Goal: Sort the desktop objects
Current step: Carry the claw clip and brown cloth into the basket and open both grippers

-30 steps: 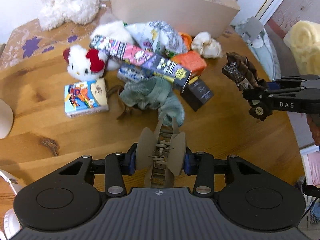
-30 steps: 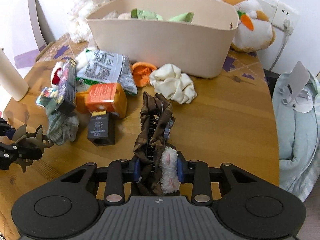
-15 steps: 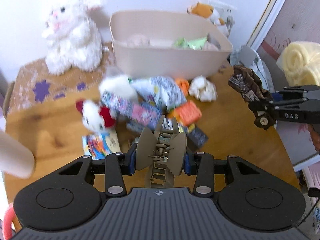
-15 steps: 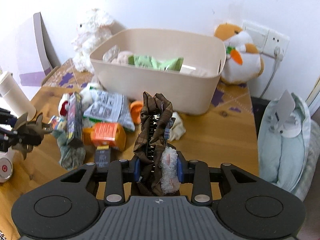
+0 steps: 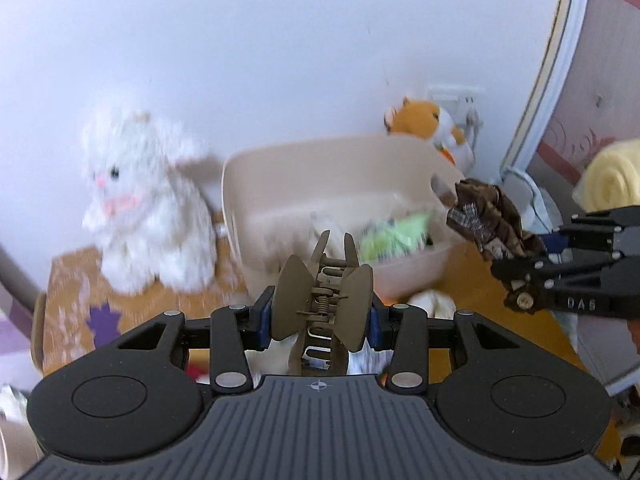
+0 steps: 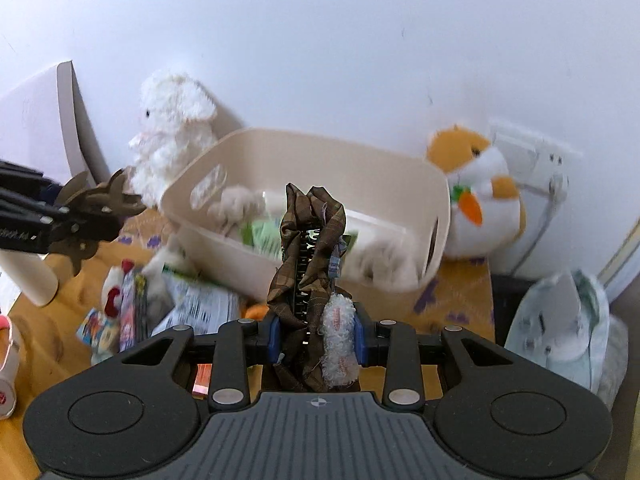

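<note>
Above table (image 6: 48,344) — both tools (image 5: 323,316) (image 6: 316,340) raised, gripping.

Matt plastic claw clip (image 5: 324,304), plaid cloth scrunchie (image 6: 310,248)

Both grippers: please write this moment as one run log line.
left gripper: shut on hair claw clip | right gripper: shut on plaid scrunchie | both raised near beige bin

Wall socket (image 6: 532,160) w/ plugged cable (image 6: 540,220)
</note>
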Demonstrator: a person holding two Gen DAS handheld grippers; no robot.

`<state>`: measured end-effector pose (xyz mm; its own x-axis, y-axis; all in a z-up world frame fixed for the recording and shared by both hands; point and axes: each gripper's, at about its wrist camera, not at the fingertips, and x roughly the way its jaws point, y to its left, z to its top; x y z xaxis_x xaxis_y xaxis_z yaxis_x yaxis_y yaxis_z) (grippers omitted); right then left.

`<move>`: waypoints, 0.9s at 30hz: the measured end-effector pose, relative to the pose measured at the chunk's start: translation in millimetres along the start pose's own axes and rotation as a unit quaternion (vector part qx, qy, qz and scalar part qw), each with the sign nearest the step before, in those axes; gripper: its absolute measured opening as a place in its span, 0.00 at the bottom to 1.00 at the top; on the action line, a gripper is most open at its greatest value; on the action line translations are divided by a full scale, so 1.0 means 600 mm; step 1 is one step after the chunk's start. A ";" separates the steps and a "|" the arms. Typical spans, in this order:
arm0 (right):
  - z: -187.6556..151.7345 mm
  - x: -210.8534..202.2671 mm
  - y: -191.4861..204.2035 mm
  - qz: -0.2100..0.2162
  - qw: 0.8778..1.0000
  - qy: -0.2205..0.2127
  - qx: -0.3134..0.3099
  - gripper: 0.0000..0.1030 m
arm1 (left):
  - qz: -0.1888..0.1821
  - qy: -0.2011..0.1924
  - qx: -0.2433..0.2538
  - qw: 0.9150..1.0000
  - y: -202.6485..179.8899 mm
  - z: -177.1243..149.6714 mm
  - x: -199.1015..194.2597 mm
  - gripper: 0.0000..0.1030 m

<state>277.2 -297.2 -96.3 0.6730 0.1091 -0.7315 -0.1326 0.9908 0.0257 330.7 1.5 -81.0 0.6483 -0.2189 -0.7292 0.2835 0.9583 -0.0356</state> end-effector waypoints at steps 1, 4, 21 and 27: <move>0.009 0.003 -0.002 -0.002 1.000 -0.002 -0.002 0.31 | 0.001 -0.006 0.003 1.000 -0.002 0.012 0.005 0.42; 0.034 0.014 -0.010 -0.012 1.000 -0.008 -0.009 0.31 | 0.009 -0.015 0.014 1.000 -0.011 0.039 0.020 0.42; 0.102 0.129 -0.053 -0.061 0.998 0.018 0.023 0.31 | 0.094 0.011 -0.020 0.995 -0.003 0.109 0.191 0.42; 0.093 0.168 -0.050 -0.069 0.997 0.041 0.022 0.31 | 0.105 0.039 -0.018 0.993 -0.013 0.103 0.235 0.42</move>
<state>389.6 -311.6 -132.5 0.6214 -0.0341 -0.7828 -0.0097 0.9986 -0.0512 463.3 -48.1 -141.3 0.6331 0.0012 -0.7740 0.1210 0.9876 0.1005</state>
